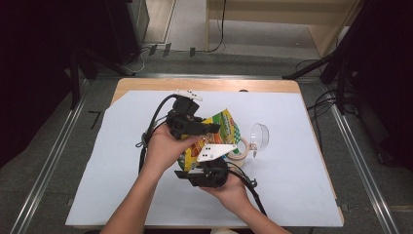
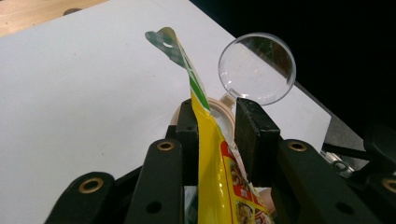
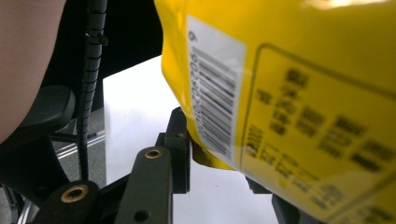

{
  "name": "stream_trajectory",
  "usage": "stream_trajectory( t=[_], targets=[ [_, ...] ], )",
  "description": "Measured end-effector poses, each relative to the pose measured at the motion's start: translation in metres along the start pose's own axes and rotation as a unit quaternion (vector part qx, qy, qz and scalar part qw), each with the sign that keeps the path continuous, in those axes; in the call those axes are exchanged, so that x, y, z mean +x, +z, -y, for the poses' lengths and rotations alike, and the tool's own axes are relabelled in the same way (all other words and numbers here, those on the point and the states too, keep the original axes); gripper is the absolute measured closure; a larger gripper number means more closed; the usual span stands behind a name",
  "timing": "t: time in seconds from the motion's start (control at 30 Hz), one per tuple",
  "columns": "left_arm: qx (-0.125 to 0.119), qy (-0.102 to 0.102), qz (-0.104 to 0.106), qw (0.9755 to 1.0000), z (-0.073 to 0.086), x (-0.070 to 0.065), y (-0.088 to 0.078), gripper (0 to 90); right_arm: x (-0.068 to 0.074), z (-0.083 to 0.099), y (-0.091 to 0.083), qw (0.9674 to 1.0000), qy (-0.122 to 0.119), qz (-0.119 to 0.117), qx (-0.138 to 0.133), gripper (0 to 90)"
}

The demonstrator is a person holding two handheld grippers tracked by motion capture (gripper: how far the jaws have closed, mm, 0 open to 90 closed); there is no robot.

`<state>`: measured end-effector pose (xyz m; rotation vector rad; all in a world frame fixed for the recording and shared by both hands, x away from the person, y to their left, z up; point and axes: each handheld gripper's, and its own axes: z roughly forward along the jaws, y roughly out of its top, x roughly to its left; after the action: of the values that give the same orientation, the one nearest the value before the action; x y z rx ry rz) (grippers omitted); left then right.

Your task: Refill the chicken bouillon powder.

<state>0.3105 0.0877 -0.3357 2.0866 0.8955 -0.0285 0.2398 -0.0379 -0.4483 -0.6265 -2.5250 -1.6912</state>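
Claws met over the worktop [image 1: 122, 161]: we saw the left claw [image 2: 217, 126] and the right claw [image 3: 219, 154] each gripping the yellow packet [image 1: 221, 129] held up between them.

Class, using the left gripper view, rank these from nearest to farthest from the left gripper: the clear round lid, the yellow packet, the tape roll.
1. yellow packet, between the jaws.
2. tape roll, just beyond the jaws.
3. clear round lid, farther back, upper right.

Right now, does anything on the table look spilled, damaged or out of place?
Nothing spilled. The yellow packet is held up between both grippers, and its top corner is bent over. The clear round lid stands tilted on edge beside the tape roll.
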Motion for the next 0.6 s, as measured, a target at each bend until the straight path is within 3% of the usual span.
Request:
stream_trajectory(
  t=[0.6],
  targets=[
    [0.002,0.012,-0.016,0.9998,-0.002,-0.015,-0.005,72.0,0.001,0.000,0.000,0.9998,0.010,-0.012,-0.011,69.5]
  ],
)
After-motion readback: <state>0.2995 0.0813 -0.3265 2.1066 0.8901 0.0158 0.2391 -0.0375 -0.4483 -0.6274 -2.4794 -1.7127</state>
